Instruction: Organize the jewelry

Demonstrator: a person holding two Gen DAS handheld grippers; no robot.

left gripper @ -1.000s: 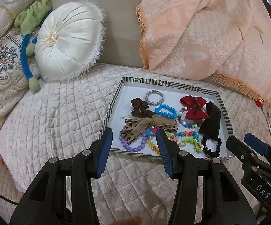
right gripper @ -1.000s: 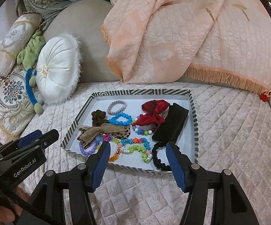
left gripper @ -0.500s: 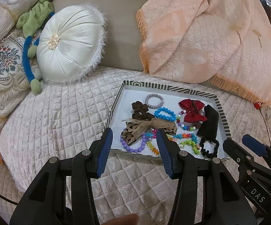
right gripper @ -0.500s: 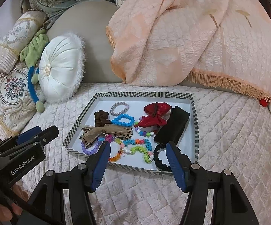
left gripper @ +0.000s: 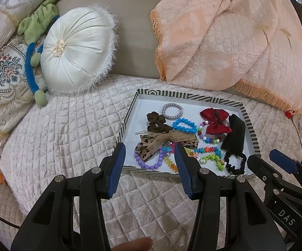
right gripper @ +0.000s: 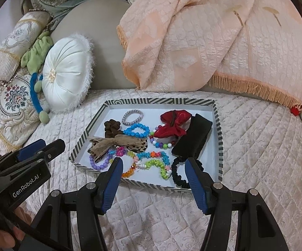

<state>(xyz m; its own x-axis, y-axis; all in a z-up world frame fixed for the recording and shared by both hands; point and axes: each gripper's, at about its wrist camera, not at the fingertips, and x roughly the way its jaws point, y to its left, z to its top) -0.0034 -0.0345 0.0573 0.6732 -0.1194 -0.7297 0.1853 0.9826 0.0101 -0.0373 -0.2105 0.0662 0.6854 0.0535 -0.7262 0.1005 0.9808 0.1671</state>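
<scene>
Over last second I drew both tongs back and up; tray shrank in both views, nothing in it shifted.
Left tongs [left gripper: 149, 152] gaped wide, empty, above near-left corner of striped tray [left gripper: 127, 123] on quilted bed [left gripper: 67, 138].
Inside tray, left to right: purple bead bracelet [left gripper: 148, 163], leopard bow [left gripper: 161, 142], blue bracelet [left gripper: 184, 125], red bow [left gripper: 213, 121], black pouch [left gripper: 234, 136], black scrunchie [left gripper: 234, 163].
Right tongs [right gripper: 152, 167] likewise spread, holding nothing, above near rim.
All jewelry lay in tray, overlapping; fits pile awaiting sorting or gathered one.
</scene>
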